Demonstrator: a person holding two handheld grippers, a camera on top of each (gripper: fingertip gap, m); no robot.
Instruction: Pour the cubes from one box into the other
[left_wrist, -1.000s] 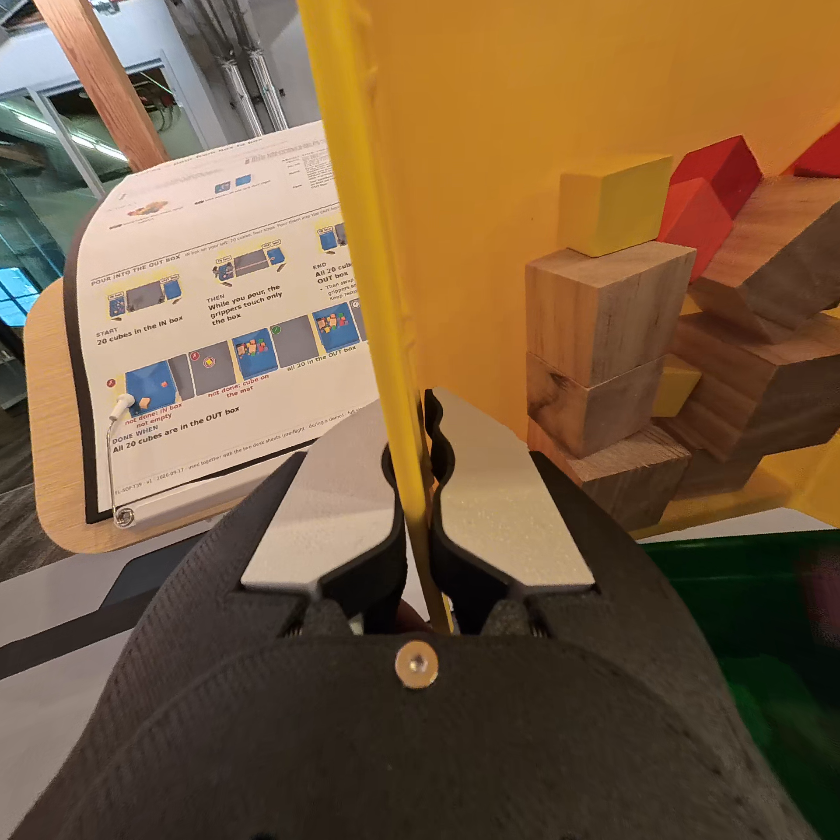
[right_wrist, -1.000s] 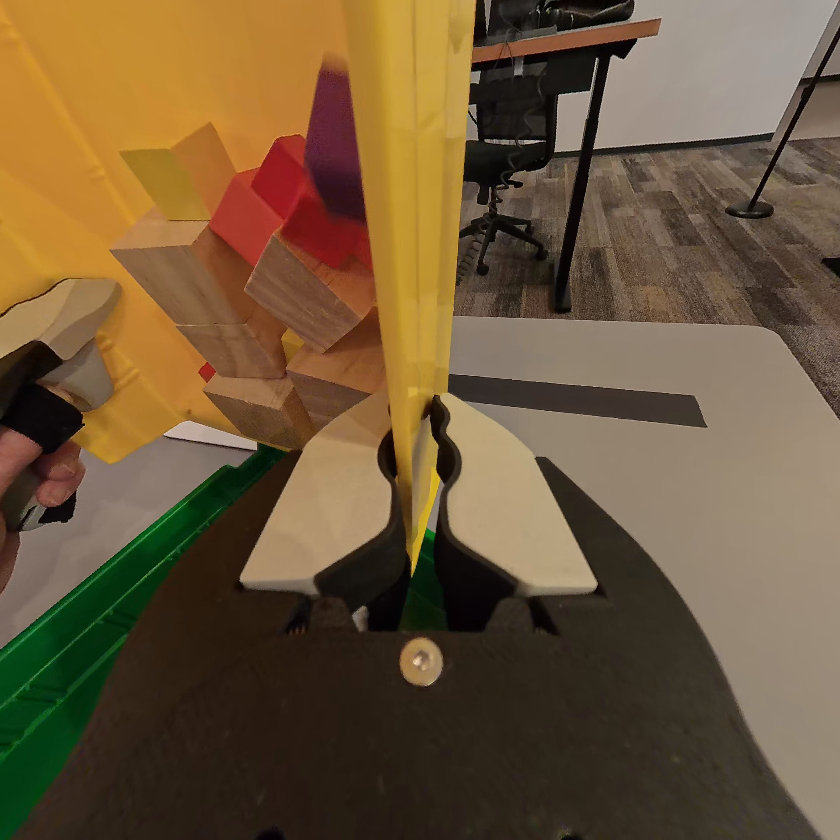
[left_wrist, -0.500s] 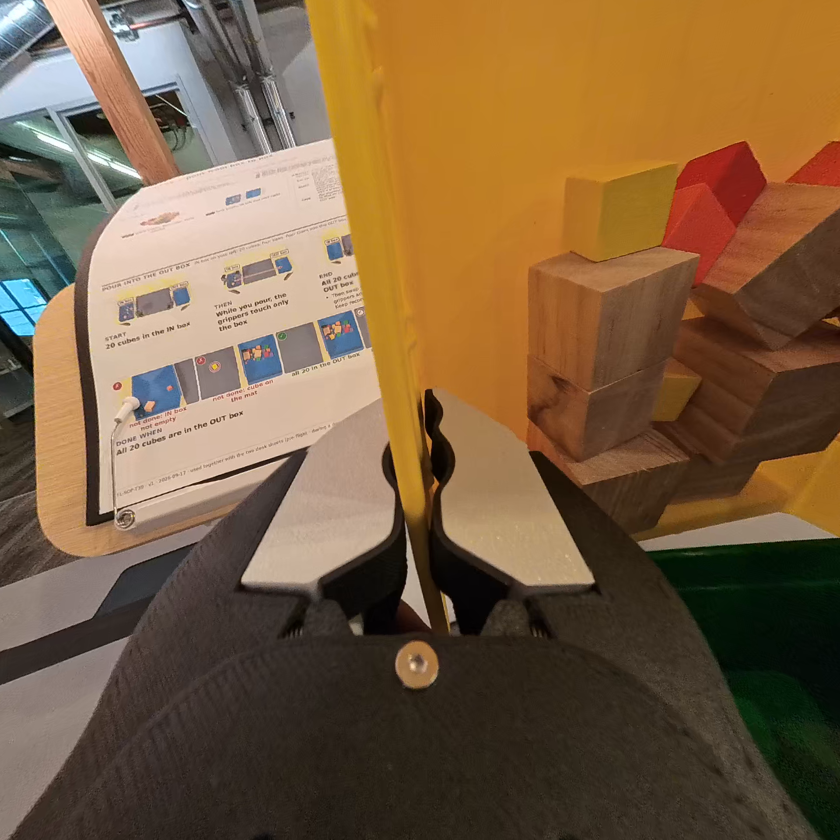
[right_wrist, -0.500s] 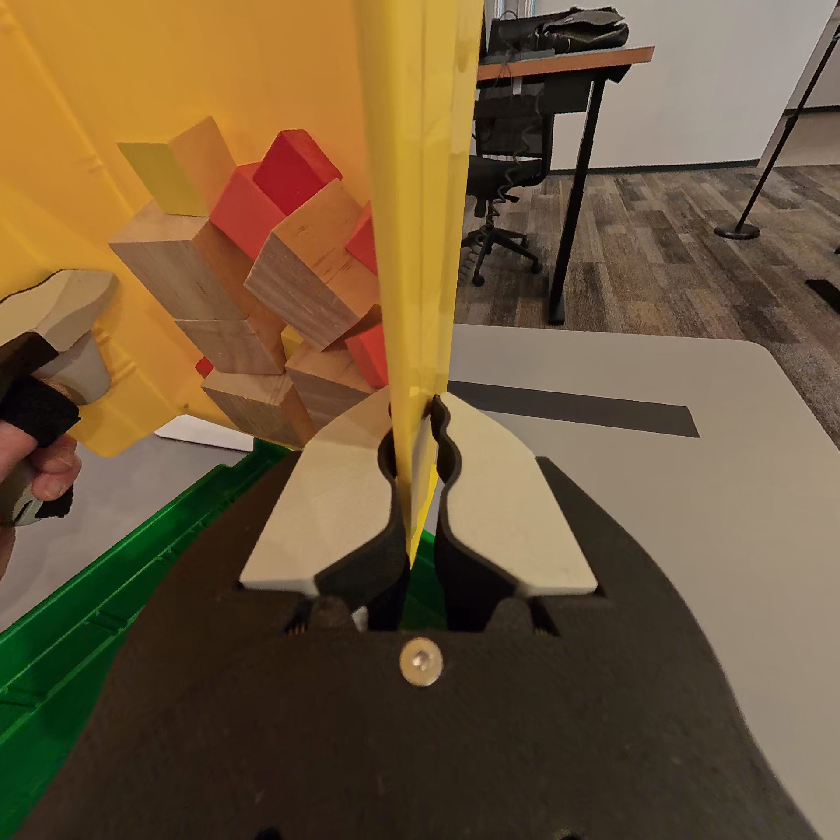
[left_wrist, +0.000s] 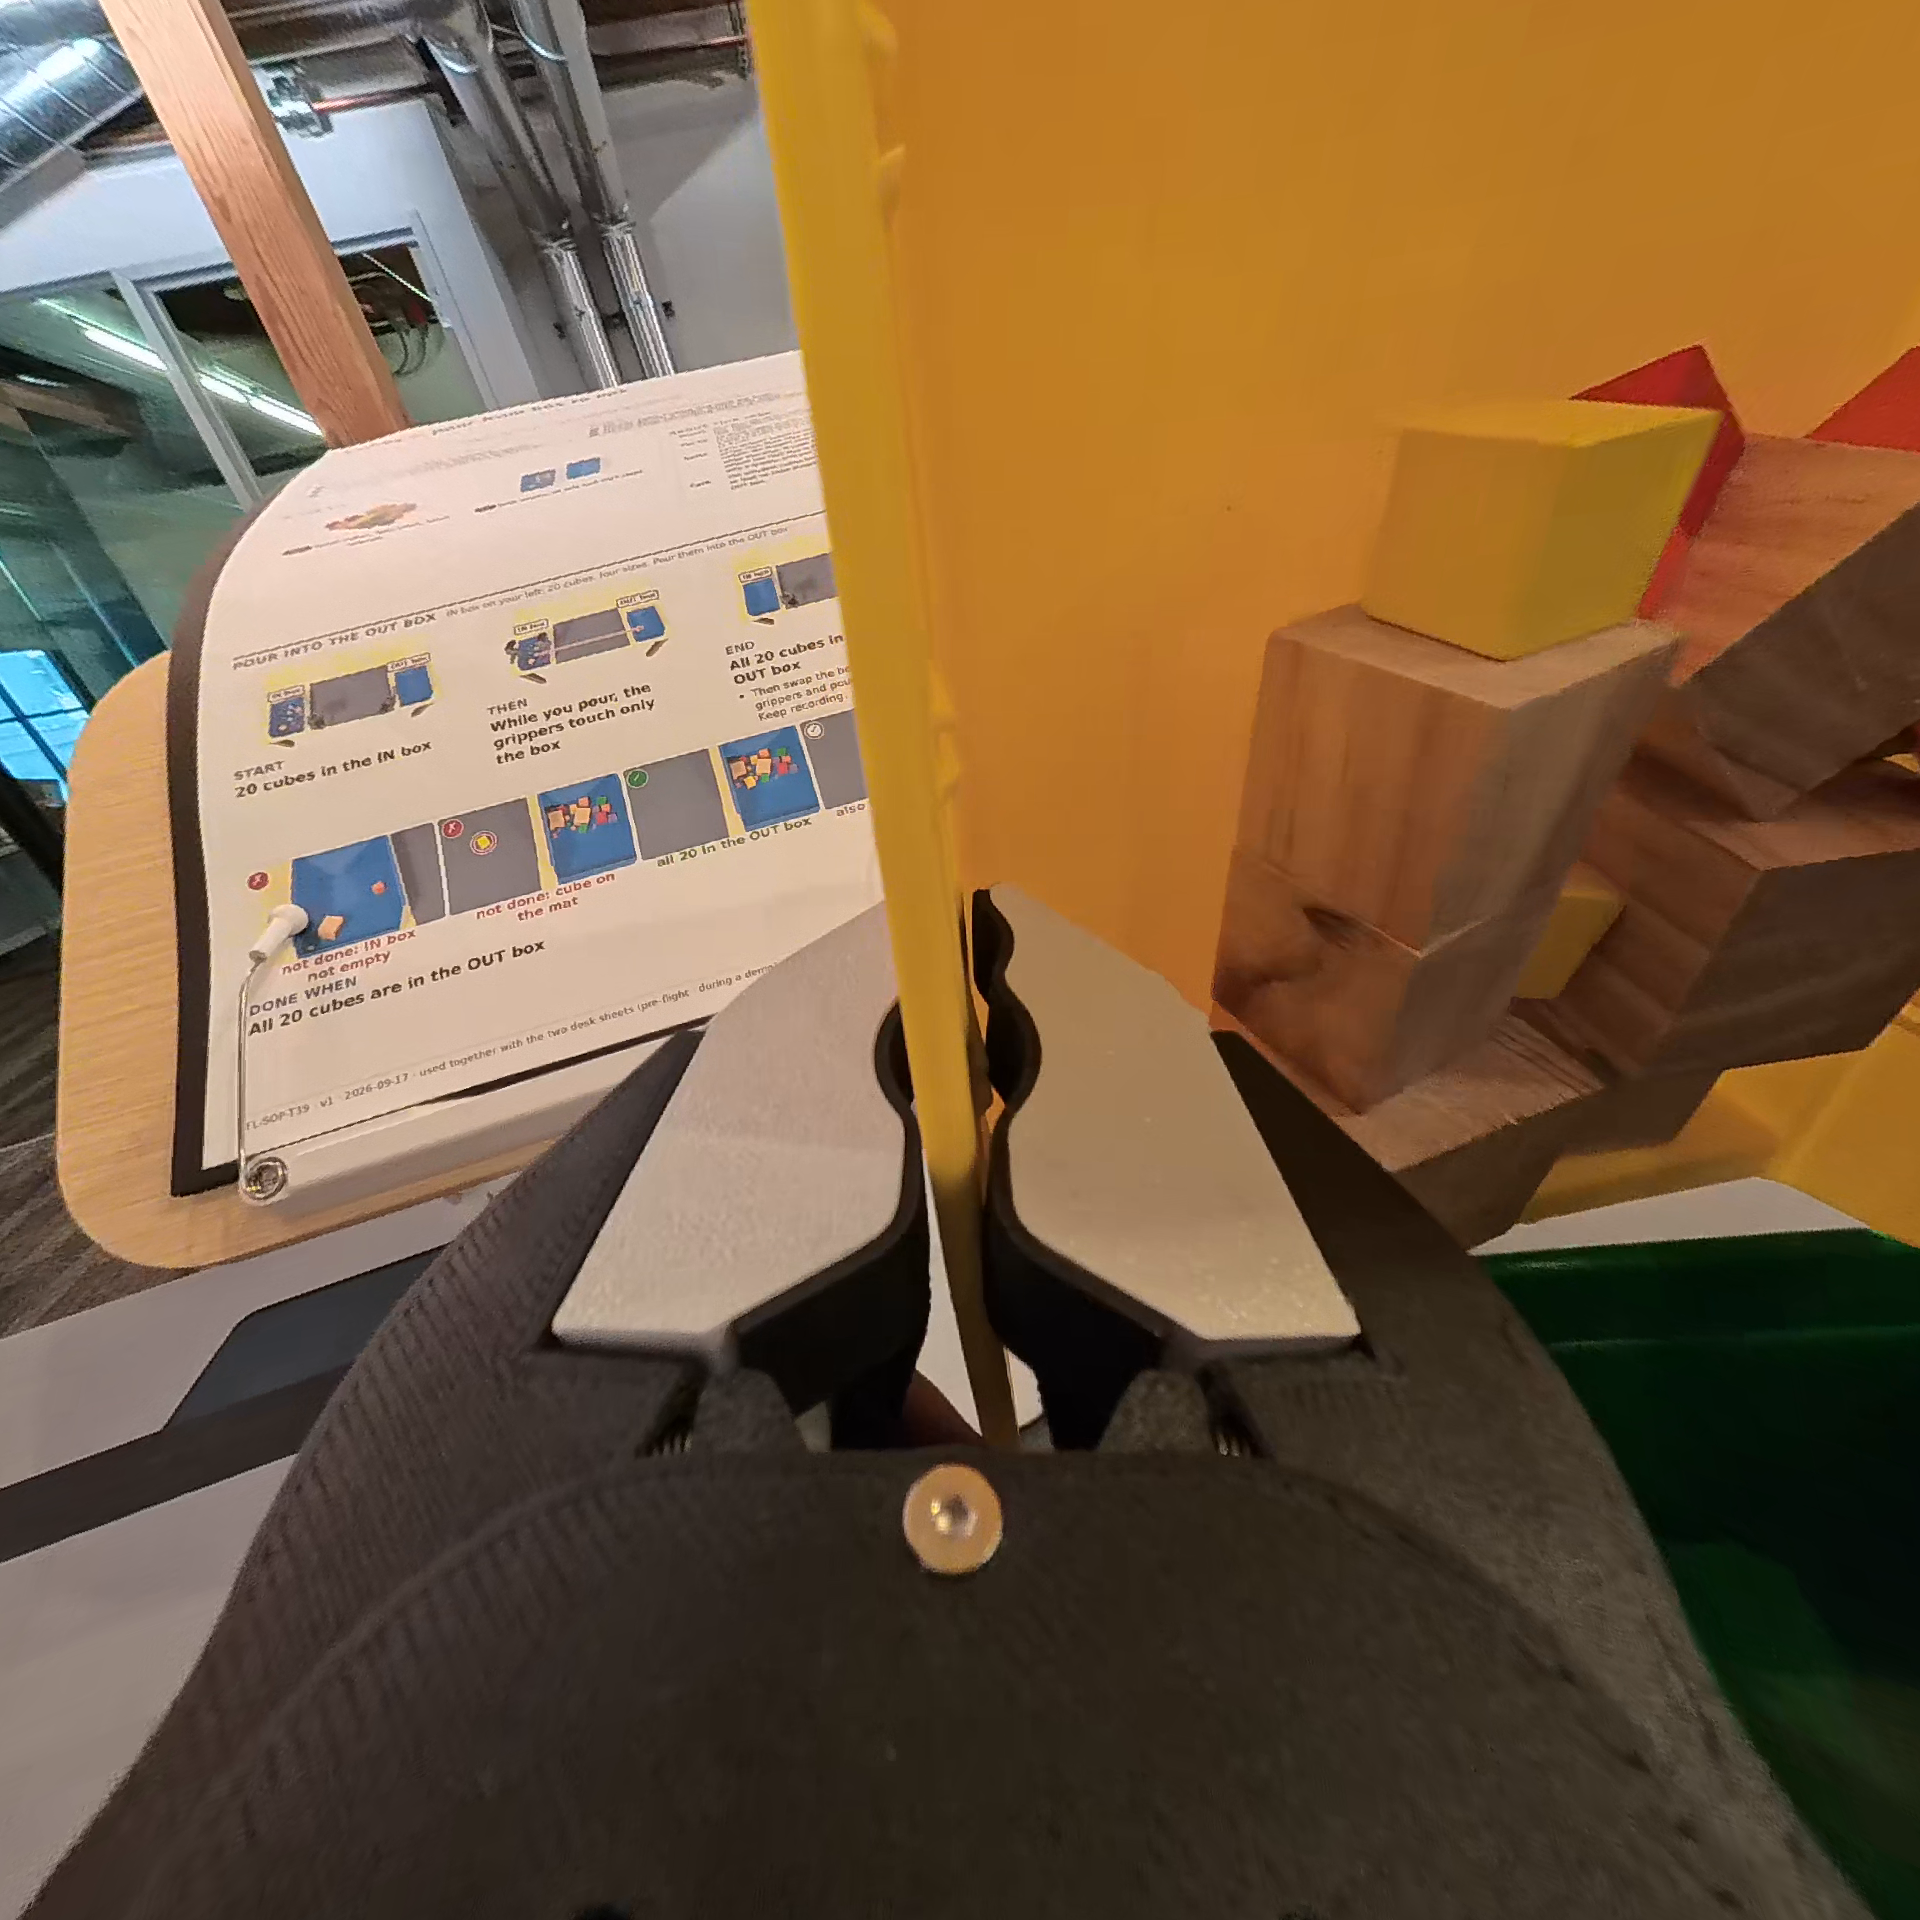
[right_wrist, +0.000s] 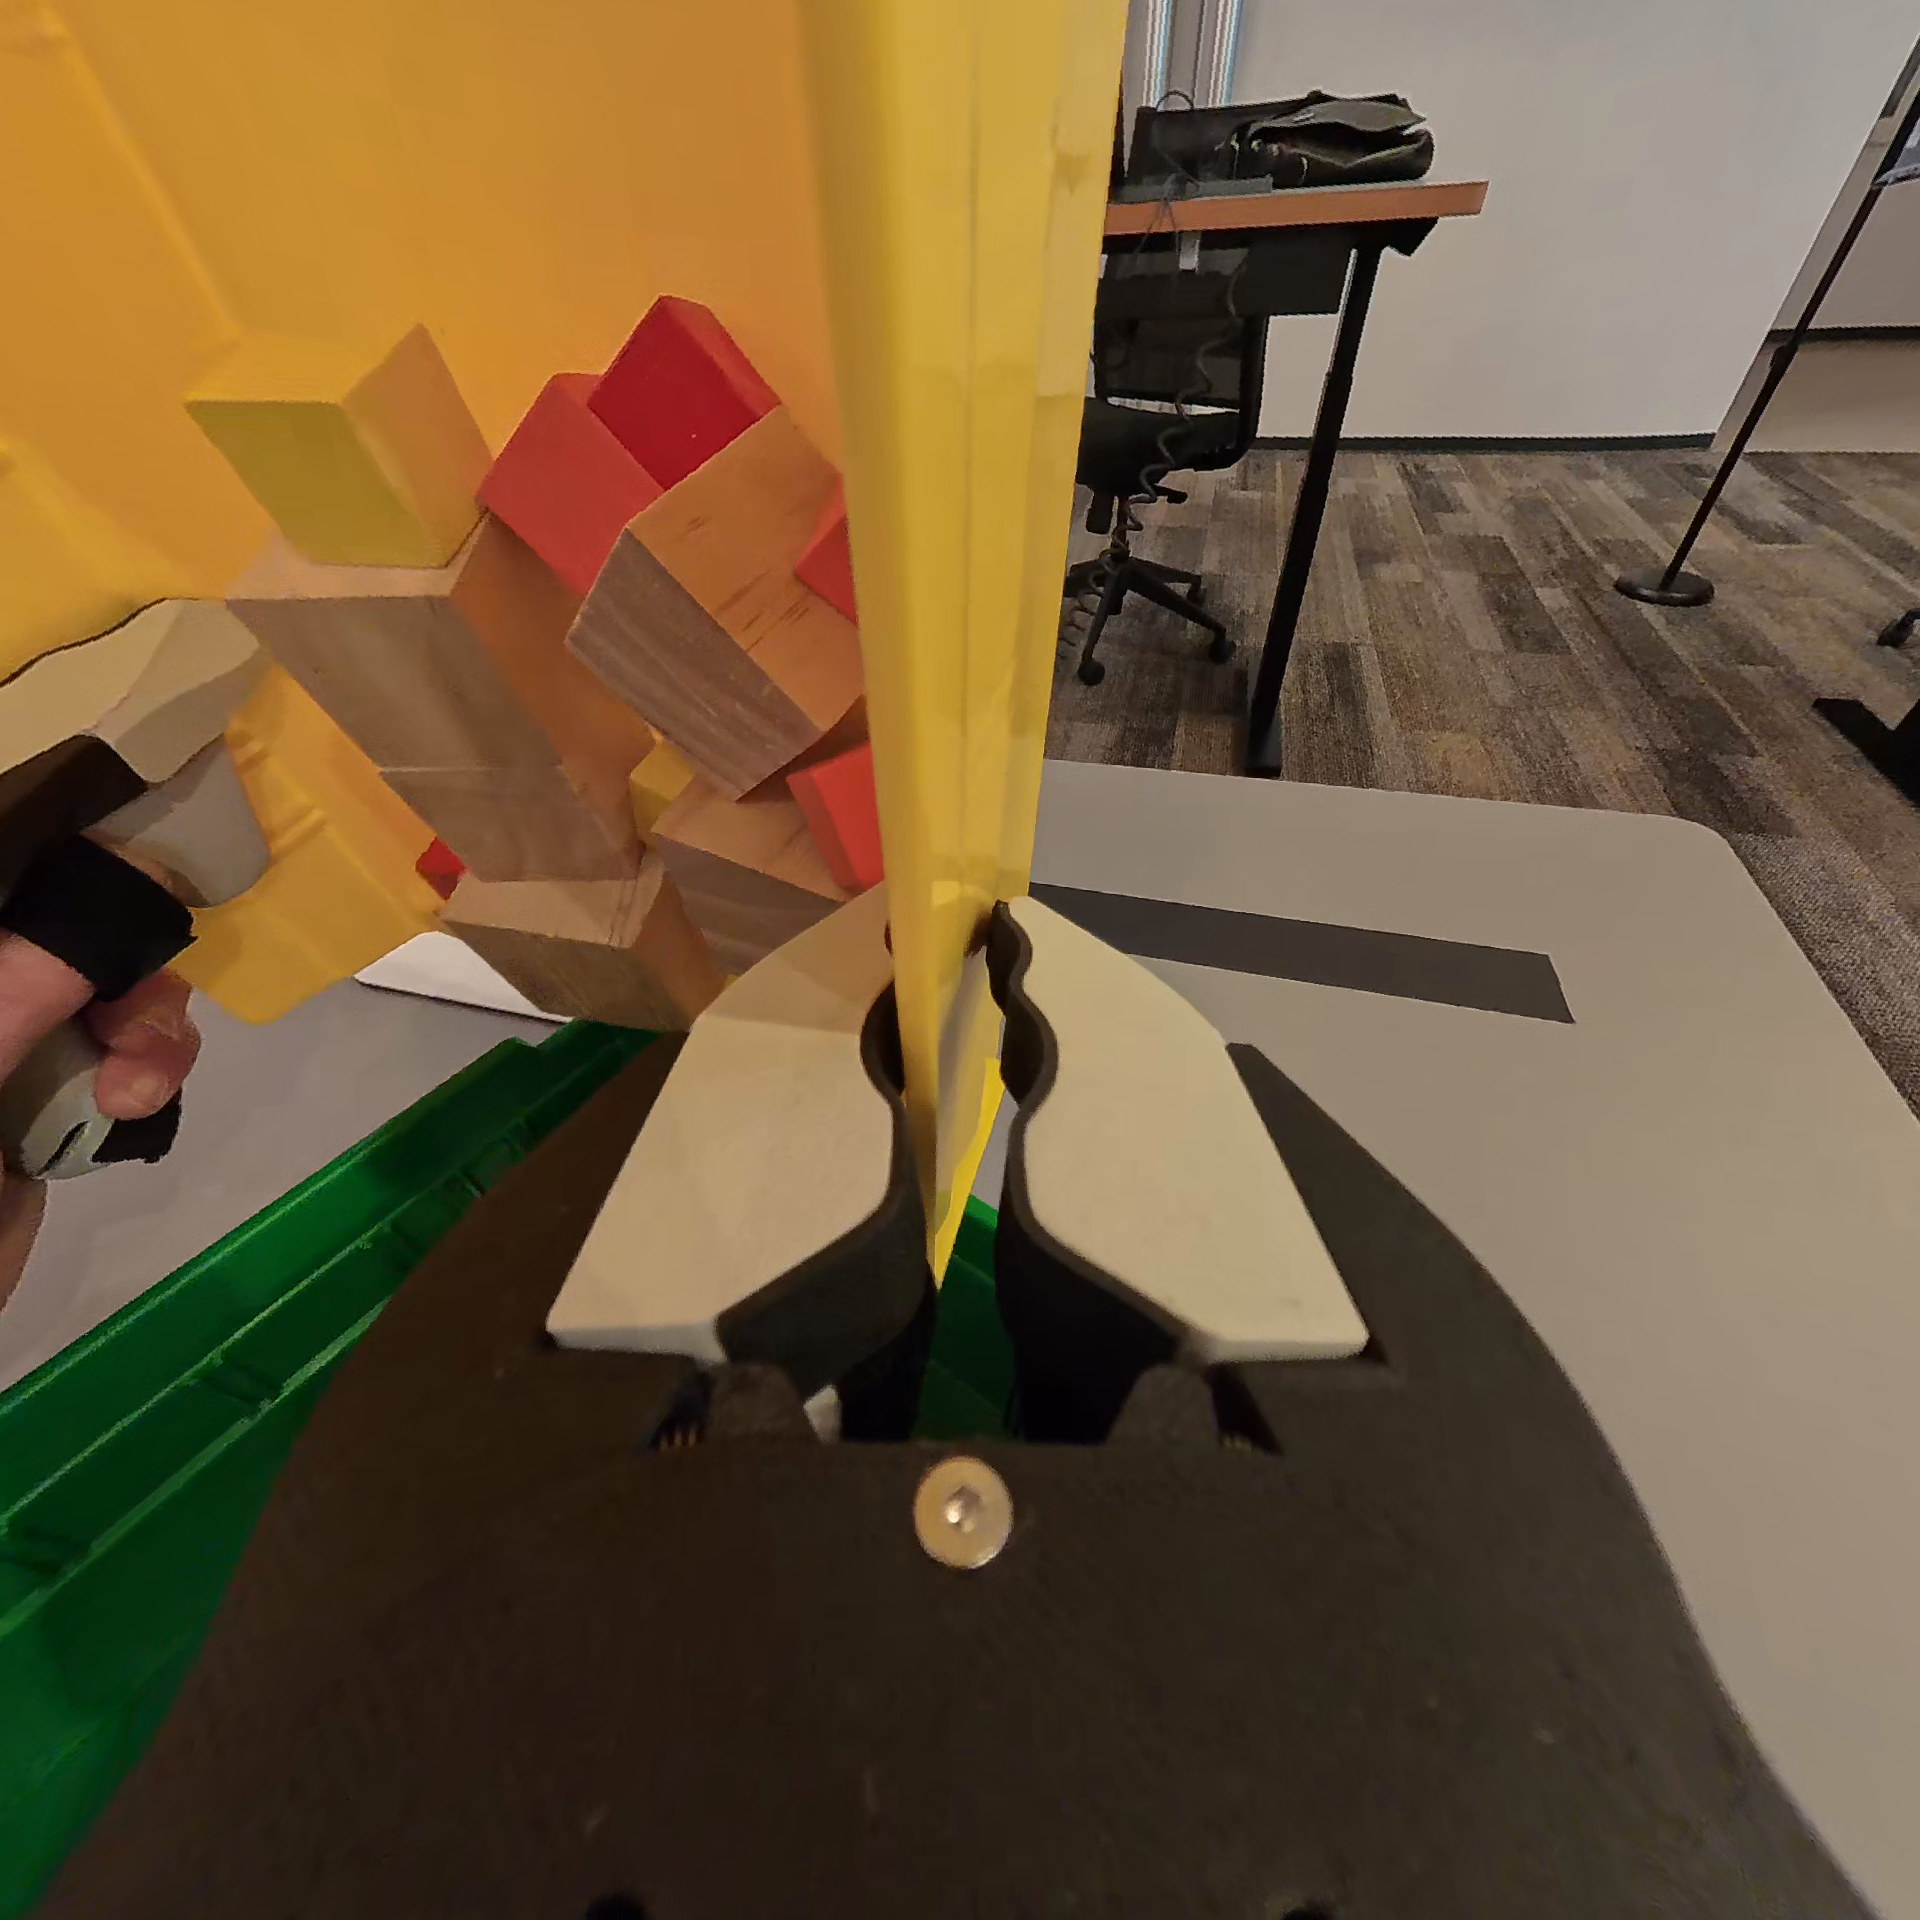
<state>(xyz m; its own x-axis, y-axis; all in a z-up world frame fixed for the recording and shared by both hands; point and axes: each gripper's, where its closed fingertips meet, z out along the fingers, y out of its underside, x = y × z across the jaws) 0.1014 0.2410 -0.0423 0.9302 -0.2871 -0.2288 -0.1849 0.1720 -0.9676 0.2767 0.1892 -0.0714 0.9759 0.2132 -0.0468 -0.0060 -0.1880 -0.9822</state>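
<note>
My left claw (left_wrist: 951, 997) is clamped on one thin side wall of the yellow box (left_wrist: 1299, 343), and my right claw (right_wrist: 940, 971) is pinched onto the opposite wall (right_wrist: 956, 436). The box is smooth yellow plastic, tipped steeply and held off the grey tabletop (right_wrist: 1507, 1143), its lower rim just above the green box (right_wrist: 187, 1382). Inside it, cubes are heaped against the low edge: large plain wooden cubes (left_wrist: 1413, 790) stacked at the bottom, a small yellow cube (left_wrist: 1527, 530) resting on the top wooden one, and red cubes (right_wrist: 675, 390) wedged behind. Their far side looks slightly blurred. The green box has ribbed walls. An instruction sheet (left_wrist: 499, 748) rests on a small wooden stand past the tabletop's left edge.
</note>
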